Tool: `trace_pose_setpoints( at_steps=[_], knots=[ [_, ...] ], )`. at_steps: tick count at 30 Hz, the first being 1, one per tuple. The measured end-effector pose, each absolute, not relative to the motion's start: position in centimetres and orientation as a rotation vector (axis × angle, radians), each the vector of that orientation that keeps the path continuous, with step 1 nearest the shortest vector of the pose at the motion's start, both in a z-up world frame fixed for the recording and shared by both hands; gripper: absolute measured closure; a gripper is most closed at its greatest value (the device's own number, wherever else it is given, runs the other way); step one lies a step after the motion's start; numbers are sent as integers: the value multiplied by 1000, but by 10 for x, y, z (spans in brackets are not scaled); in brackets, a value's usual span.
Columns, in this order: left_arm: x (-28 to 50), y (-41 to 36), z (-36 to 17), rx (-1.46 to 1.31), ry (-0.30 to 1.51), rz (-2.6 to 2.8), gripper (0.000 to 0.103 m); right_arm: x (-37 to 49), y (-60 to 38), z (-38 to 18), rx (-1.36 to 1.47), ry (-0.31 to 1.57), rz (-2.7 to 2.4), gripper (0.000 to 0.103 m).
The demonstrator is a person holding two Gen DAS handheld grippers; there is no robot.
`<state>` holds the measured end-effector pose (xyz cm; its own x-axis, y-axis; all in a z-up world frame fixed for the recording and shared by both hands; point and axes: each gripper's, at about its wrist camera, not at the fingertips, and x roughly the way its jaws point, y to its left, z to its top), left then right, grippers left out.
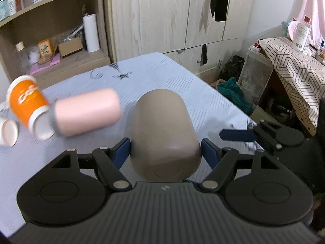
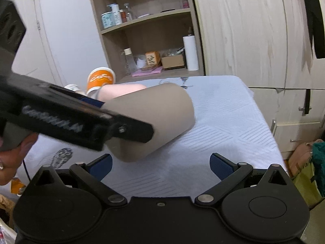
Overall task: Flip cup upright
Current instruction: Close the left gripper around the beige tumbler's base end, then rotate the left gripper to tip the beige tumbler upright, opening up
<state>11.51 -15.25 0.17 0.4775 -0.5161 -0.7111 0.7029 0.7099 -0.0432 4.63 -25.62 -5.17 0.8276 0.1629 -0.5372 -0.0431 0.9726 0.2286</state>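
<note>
1. So, using the taupe cup [image 1: 165,134] as my landmark: furthest to its left on the table [image 1: 172,77] is a small white lid-like piece [image 1: 8,133], then a tipped orange paper cup [image 1: 27,103], then a pink cup [image 1: 87,112] on its side. None of them touch the taupe one.
2. My left gripper [image 1: 165,152] has its blue pads clamped on the taupe cup near its closed base, which faces my camera. It looks lifted and tilted, mouth pointing away, I'd guess so I can swing it mouth-up.
3. Right of the cup, my right gripper [image 2: 160,164] hangs beside it with jaws spread wide and nothing between them, probably on standby to steady it.
</note>
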Motion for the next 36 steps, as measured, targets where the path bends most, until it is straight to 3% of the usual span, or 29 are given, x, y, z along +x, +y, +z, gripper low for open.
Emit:
trace_pose_setpoints(
  at_steps=[20,27,36],
  knots=[
    [116,-87,-3,163,875,-728,28,50,-210,-49,208,624,304,0],
    [130,-84,9,143,871,-737,23,69,-215,-51,294,668,350,0],
    [182,-82,-4,40,1000,-800,27,97,-221,-56,493,760,480,0]
  ],
)
